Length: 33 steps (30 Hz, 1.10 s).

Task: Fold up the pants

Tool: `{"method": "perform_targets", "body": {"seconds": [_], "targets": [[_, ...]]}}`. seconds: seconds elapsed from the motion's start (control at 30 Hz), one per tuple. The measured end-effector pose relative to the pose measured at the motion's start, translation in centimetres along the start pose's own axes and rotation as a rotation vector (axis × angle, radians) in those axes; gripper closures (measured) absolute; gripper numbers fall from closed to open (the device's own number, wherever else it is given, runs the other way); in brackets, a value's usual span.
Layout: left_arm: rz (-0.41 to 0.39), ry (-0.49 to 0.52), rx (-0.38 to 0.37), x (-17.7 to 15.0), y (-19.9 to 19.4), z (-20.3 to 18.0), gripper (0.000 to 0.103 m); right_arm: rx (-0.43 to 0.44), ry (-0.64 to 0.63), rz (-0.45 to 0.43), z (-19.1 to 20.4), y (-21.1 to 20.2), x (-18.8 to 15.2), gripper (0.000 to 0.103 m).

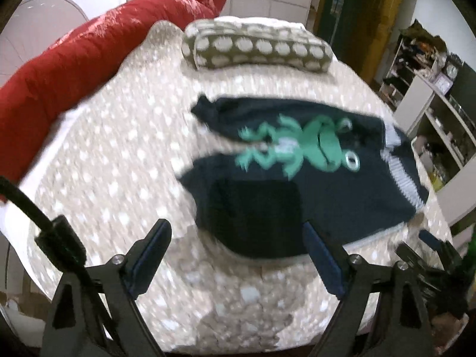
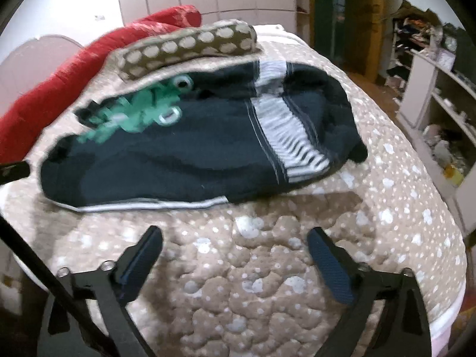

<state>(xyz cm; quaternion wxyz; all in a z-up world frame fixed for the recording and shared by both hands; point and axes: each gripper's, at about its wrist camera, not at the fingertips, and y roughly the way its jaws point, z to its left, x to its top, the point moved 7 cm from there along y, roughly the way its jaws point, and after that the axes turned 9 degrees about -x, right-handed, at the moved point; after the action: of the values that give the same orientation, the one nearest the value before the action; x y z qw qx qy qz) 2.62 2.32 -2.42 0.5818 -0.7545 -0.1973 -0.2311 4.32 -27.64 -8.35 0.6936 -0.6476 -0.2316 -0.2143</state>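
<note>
Already folded small, the navy frog-print pants lie on the bed, and both of your claws are empty.

Your left claw hangs with its jaws wide apart over the near edge of the pants, nothing between them; your right claw stands just as wide over bare quilted bedspread, just short of the white-piped hem nearest it. The pants sit in front of the spotted bolster pillow, with the red duvet off to the pillow's left. The bundle looks loose: the striped waistband bulges and one leg end pokes out beside the frog. If you pinch only the top layer, the fold may peel open; if you drag across the soft bedspread, the whole stack could slide or skew. Both views are blurred, so judge the edges carefully.
</note>
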Motion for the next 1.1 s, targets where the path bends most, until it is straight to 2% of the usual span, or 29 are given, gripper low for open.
{"method": "perform_targets", "body": {"seconds": [0.1,0.23,0.4,0.5,0.67,0.77,0.87,0.9,0.93,0.97,1.0,1.03,1.07,1.1], "targets": [[-0.008,0.019,-0.014,3.3,0.1,0.4,0.014,0.042,-0.013,-0.045,-0.7,-2.0,2.1,0.006],[-0.022,0.122,-0.011,8.6,1.4,-0.4,0.014,0.022,-0.104,-0.102,-1.5,-2.8,7.1,0.006],[0.046,0.179,-0.062,13.6,6.6,-0.9,0.014,0.044,-0.207,-0.101,-0.8,1.1,15.0,0.006],[0.102,0.205,-0.040,15.9,11.1,-0.4,0.014,0.070,-0.248,-0.041,0.5,5.1,18.9,0.006],[0.194,0.204,-0.077,17.2,17.2,0.6,0.014,0.107,-0.320,0.059,3.2,12.0,22.3,0.006],[0.265,0.251,-0.095,16.7,20.1,0.8,0.014,0.129,-0.369,0.110,4.9,15.6,22.7,0.006],[0.304,0.315,-0.107,16.0,21.5,0.3,0.014,0.175,-0.404,0.151,6.6,18.2,22.8,0.006],[0.307,0.329,-0.119,15.7,21.8,0.1,0.016,0.182,-0.415,0.161,7.0,18.7,22.8,0.006],[0.307,0.332,-0.127,15.5,21.8,-0.1,0.025,0.189,-0.432,0.180,7.5,19.4,22.5,0.008],[0.306,0.332,-0.139,15.4,21.7,-0.3,0.032,0.195,-0.445,0.196,7.8,19.9,22.1,0.020],[0.300,0.337,-0.149,15.2,21.4,-0.6,0.054,0.217,-0.466,0.224,8.4,20.4,21.5,0.031],[0.287,0.349,-0.154,15.2,20.9,-1.0,0.081,0.226,-0.477,0.224,8.9,20.2,21.1,0.043],[0.281,0.349,-0.153,15.1,20.6,-1.3,0.096,0.236,-0.477,0.209,9.1,19.8,21.1,0.075],[0.280,0.344,-0.153,15.1,20.3,-1.4,0.099,0.280,-0.451,0.215,9.4,19.3,21.1,0.094]]}}
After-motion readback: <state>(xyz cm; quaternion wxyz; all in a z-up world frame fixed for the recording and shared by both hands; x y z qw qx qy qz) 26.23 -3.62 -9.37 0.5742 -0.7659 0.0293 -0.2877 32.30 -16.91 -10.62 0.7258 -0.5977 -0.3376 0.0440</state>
